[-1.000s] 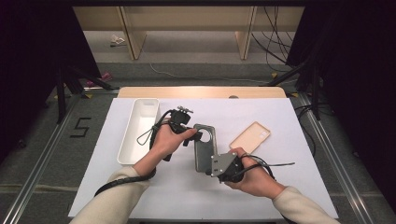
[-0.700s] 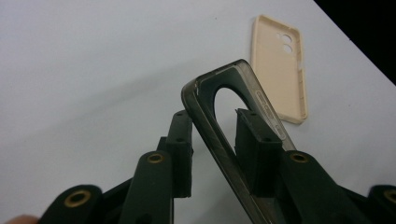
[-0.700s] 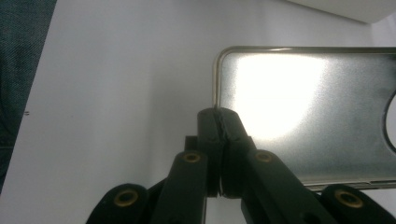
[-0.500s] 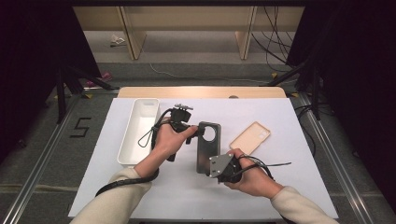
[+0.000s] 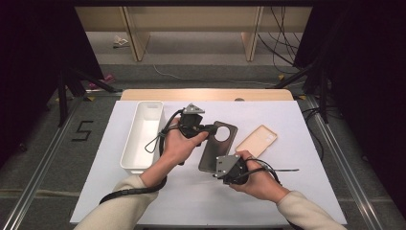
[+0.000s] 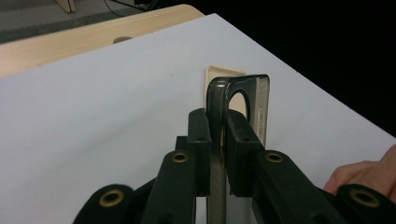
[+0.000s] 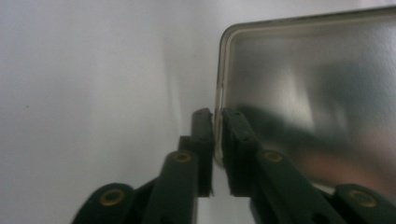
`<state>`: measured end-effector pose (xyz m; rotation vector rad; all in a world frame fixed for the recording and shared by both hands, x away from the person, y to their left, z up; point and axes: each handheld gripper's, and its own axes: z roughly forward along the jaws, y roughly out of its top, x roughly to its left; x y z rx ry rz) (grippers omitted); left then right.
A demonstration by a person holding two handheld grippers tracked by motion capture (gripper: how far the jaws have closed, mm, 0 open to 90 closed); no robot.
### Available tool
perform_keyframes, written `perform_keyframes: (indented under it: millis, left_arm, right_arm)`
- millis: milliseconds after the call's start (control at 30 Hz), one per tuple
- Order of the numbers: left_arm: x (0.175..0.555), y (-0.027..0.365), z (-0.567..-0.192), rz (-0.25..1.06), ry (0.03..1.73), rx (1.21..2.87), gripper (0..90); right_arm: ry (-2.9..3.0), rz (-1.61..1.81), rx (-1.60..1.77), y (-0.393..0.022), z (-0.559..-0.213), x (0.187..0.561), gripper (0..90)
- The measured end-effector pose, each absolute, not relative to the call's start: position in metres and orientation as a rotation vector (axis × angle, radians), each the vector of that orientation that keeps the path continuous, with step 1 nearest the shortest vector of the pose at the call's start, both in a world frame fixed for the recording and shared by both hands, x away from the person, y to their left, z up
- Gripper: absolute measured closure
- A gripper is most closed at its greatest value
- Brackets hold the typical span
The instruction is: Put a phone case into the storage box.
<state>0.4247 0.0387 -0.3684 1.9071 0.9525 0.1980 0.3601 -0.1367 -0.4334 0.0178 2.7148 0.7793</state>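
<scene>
A dark smoky translucent phone case with a round camera cut-out [image 5: 218,147] is held just above the white counter [image 5: 306,191], near its middle, tilted up on one long edge between the two tools. The left hand-held gripper [image 5: 209,129] is clamped on the case's edge at the end with the cut-out; in the left gripper view [image 6: 217,135] the jaws have just been closing and the pads are seen pressed against both faces of the rim. The right hand-held gripper [image 5: 221,165] sits at the opposite, plain end of the case. In the right gripper view [image 7: 218,135] its jaws have just been opening; the case's rim [image 7: 299,93] stands in the narrow gap between the pads, and whether it is touched cannot be told (the grip there is judged to be letting go).

The case's long axis runs from the left tool toward the right one, so the held end is the far one and the loosened end the near one. A beige phone case [image 5: 257,140] lies flat just beyond and to the right, and a long white plastic tray [image 5: 142,136] is set well to the left, nearer the left hand [image 5: 179,143]. Any carry to the tray is therefore judged to fall to the left hand.
</scene>
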Motion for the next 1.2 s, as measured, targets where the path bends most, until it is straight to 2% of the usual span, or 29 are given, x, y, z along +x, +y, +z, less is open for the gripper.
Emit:
perform_keyframes:
  millis: [67, 100, 167, 200, 233, 267, 500, 900, 1200]
  left_arm:
    - [0.425, 0.041, -0.368, 0.209, 0.942, 1.898, 81.3]
    - [0.424, 0.042, -0.367, 0.227, 0.933, 1.897, 81.3]
    - [0.424, 0.046, -0.367, 0.249, 0.918, 1.889, 81.2]
    - [0.424, 0.048, -0.367, 0.259, 0.914, 1.884, 81.2]
    - [0.424, 0.049, -0.367, 0.275, 0.906, 1.882, 81.2]
    - [0.424, 0.051, -0.366, 0.289, 0.898, 1.882, 81.2]
    - [0.423, 0.067, -0.365, 0.367, 0.866, 1.863, 81.2]
    - [0.423, 0.093, -0.365, 0.404, 0.853, 1.824, 81.2]
    - [0.424, 0.106, -0.362, 0.429, 0.849, 1.806, 81.2]
  right_arm:
    - [2.717, 0.799, 0.065, -0.138, -0.432, 0.361, 71.5]
    - [2.717, 0.799, 0.065, -0.138, -0.432, 0.361, 71.5]
    - [2.706, 0.847, 0.110, -0.142, -0.432, 0.364, 63.5]
    - [2.706, 0.847, 0.110, -0.142, -0.432, 0.364, 63.5]
    - [2.693, 0.877, 0.152, -0.144, -0.431, 0.365, 57.0]
    - [2.693, 0.877, 0.152, -0.144, -0.431, 0.365, 57.0]
    - [2.671, 1.052, 0.362, -0.155, -0.428, 0.371, 35.8]
    - [2.587, 1.238, 0.570, -0.180, -0.422, 0.374, 26.9]
    - [2.535, 1.314, 0.673, -0.198, -0.424, 0.376, 26.0]
